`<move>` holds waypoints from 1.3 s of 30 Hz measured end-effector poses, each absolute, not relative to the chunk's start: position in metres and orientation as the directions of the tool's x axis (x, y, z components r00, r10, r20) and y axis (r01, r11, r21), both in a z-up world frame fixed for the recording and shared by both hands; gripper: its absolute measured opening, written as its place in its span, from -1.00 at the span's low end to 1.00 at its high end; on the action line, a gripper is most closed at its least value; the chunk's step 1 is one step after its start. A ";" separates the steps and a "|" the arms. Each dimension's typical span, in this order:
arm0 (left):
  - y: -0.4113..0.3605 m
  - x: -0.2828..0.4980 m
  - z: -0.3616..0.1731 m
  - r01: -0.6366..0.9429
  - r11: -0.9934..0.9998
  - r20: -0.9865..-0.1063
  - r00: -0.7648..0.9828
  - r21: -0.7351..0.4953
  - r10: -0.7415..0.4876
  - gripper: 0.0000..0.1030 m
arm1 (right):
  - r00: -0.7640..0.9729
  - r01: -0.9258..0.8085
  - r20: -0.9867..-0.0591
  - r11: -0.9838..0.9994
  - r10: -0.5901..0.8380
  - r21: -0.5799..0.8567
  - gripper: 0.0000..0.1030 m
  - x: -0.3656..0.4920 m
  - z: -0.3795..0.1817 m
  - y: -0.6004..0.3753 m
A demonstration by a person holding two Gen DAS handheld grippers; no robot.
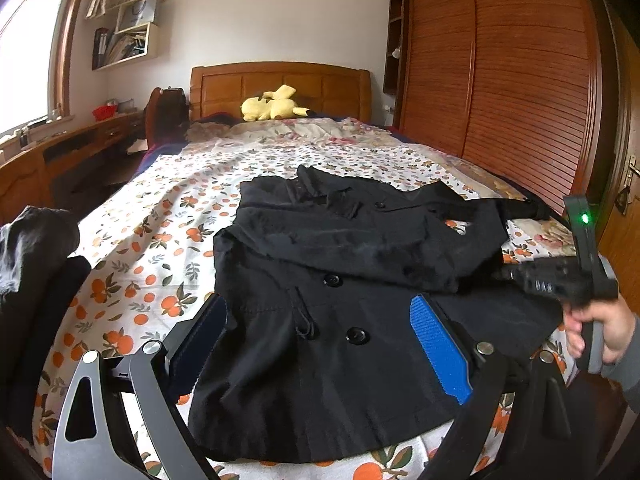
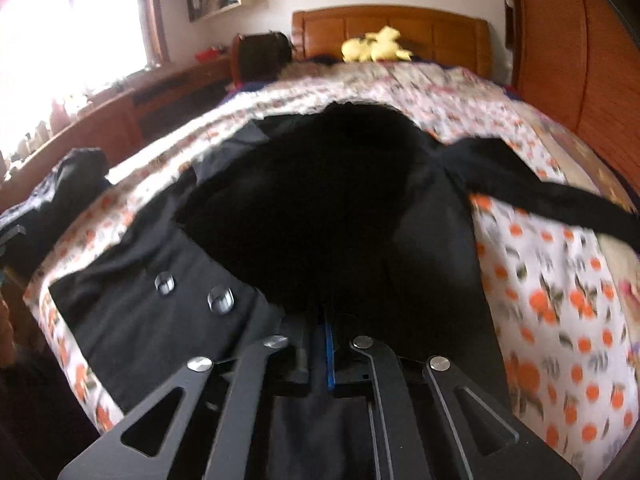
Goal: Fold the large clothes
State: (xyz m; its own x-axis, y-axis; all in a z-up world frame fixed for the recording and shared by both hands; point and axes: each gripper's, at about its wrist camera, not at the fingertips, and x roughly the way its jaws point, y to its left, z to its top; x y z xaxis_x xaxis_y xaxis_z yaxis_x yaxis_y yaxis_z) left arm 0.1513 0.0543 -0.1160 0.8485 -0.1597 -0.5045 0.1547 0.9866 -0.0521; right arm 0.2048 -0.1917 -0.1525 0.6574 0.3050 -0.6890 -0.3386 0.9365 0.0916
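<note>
Orange-print bedding covers the bed [image 1: 132, 264], where the black coat [image 1: 320, 312] lies buttons-up at centre frame. Left tongs [image 1: 320, 344] hover wide open above its hem, gripping nothing (likely waiting). Right tongs [image 2: 326, 320] are nearly closed on dark coat fabric, seemingly drawing it across for a fold.

Coat [image 1: 340, 280] on bed [image 1: 132, 240] (plush [image 1: 272, 109] behind)

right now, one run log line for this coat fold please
stage: folding black coat on bed | left gripper: open over hem | right gripper: shut on coat fabric | sleeve: across chest
</note>
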 end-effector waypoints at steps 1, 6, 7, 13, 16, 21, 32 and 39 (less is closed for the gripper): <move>0.052 0.152 -0.116 0.156 0.986 -0.504 0.849 -0.051 -0.161 0.83 | 0.656 -0.330 -0.695 0.940 0.294 0.086 -0.76 0.199 -0.154 -0.196; 0.041 0.156 -0.117 0.172 0.984 -0.506 0.845 -0.045 -0.171 0.83 | 0.687 -0.316 -0.680 0.948 0.254 0.034 -0.52 0.177 -0.144 -0.208; 0.038 0.157 -0.117 0.175 0.984 -0.506 0.845 -0.044 -0.173 0.83 | 0.698 -0.314 -0.672 0.949 0.249 0.025 -0.51 0.173 -0.139 -0.210; 0.022 0.162 -0.116 0.198 0.979 -0.493 0.848 -0.041 -0.192 0.84 | 0.771 -0.326 -0.588 0.945 0.245 -0.034 -0.31 0.168 -0.102 -0.211; 0.014 0.164 -0.117 0.206 0.978 -0.484 0.852 -0.038 -0.199 0.91 | 0.791 -0.346 -0.551 0.937 0.264 -0.048 -0.31 0.185 -0.079 -0.202; 0.002 0.168 -0.119 0.212 0.977 -0.466 0.862 -0.030 -0.202 0.95 | 0.773 -0.382 -0.565 0.923 0.288 -0.052 -0.19 0.225 -0.070 -0.183; -0.005 0.168 -0.117 0.230 0.972 -0.457 0.861 -0.043 -0.224 0.95 | 0.623 -0.400 -0.742 0.916 0.248 -0.030 -0.19 0.253 -0.147 -0.183; -0.011 0.169 -0.116 0.247 0.968 -0.464 0.854 -0.034 -0.234 0.95 | 0.596 -0.391 -0.768 0.920 0.236 -0.020 -0.18 0.236 -0.189 -0.192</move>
